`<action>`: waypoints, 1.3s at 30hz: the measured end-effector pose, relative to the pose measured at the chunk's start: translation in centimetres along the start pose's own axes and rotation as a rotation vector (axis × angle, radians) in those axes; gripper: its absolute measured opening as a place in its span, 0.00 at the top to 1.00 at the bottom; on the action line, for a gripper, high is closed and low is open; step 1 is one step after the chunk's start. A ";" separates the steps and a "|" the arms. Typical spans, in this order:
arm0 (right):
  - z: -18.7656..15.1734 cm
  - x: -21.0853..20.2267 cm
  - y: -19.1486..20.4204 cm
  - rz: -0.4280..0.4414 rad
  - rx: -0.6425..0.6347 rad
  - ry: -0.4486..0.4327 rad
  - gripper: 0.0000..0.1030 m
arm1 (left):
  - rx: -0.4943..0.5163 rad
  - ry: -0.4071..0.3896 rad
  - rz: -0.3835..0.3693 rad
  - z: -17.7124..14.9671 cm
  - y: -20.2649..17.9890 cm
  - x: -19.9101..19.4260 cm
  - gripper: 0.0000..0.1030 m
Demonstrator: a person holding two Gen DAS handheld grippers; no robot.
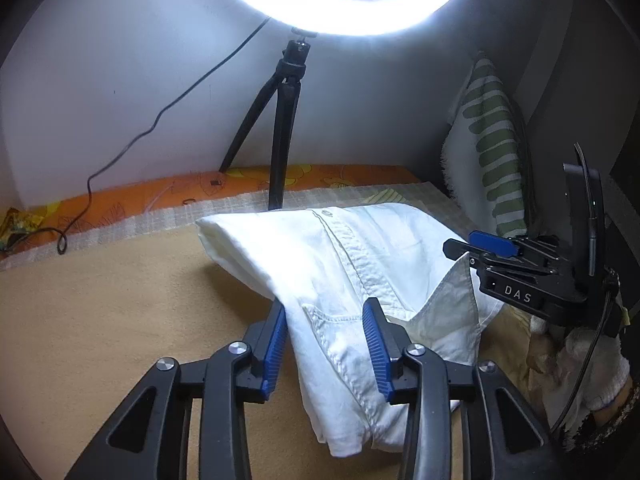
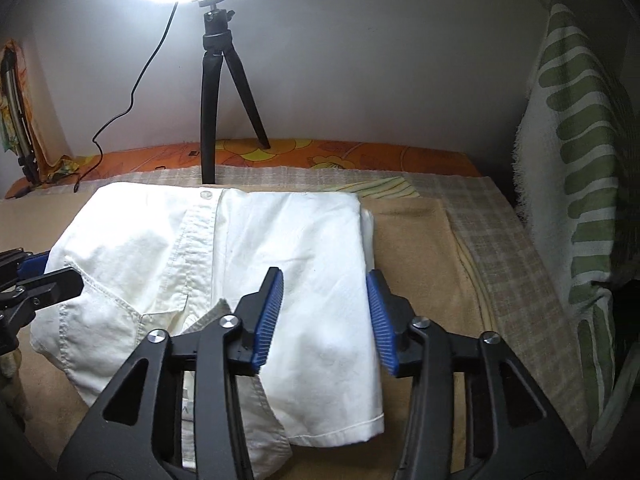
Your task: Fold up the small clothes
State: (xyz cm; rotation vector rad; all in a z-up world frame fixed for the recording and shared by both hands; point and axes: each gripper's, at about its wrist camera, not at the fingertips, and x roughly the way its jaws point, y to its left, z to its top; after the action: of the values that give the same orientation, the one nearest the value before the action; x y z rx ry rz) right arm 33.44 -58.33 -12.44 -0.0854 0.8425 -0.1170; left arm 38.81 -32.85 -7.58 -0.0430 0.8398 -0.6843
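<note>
A: Left gripper [image 1: 326, 344] low over the shirt [image 1: 352, 280], pointing forward toward the wall. Jaws spread wide, one pad either side of a raised fold near the chest pocket. Cloth lies between the pads; can't tell if either pad touches it. Nothing clamped.

B: Right gripper [image 2: 326, 320] same posture: low, level, jaws wide, straddling the shirt's right folded edge. Not pinching. A white-gloved hand [image 1: 592, 364] shows behind it in the left view.

A: Count: one shirt, two grippers, one ring light [image 1: 340, 12] on one tripod [image 2: 216, 92].

B: Shirt sits partly folded on the tan blanket [image 1: 120, 312], directly under and ahead of both grippers, placket and one button facing up.

A: Beyond the shirt: tripod legs, a cable [image 1: 132, 140] trailing left, orange floral bedding [image 2: 360, 152] along the wall. A green-striped towel [image 2: 576, 160] hangs far right. Ring-light glare washes out the top of both views.
</note>
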 end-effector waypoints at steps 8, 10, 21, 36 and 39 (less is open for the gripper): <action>0.3 -4.3 0.2 -0.023 0.008 -0.040 0.36 | 0.107 -0.052 0.027 -1.3 -1.8 -5.5 0.42; 0.4 -5.9 0.3 -0.018 0.021 -0.055 0.36 | 0.120 -0.064 0.028 -1.6 -2.0 -7.0 0.41; -3.0 -15.0 3.4 -0.002 0.031 -0.111 0.35 | 0.120 -0.117 0.017 -4.2 -2.4 -16.4 0.25; -9.8 -26.5 9.7 -0.029 0.041 -0.207 0.03 | 0.192 -0.201 0.085 -11.9 -2.9 -29.0 0.00; -11.0 -28.4 10.7 -0.047 0.050 -0.238 0.00 | 0.203 -0.190 0.105 -13.5 -2.7 -30.4 0.00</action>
State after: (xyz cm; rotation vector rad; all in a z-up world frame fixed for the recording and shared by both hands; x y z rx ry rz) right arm 7.22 -44.13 -0.10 -0.0708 0.5995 -0.1684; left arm 13.65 -14.46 4.45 0.1169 0.5830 -0.6521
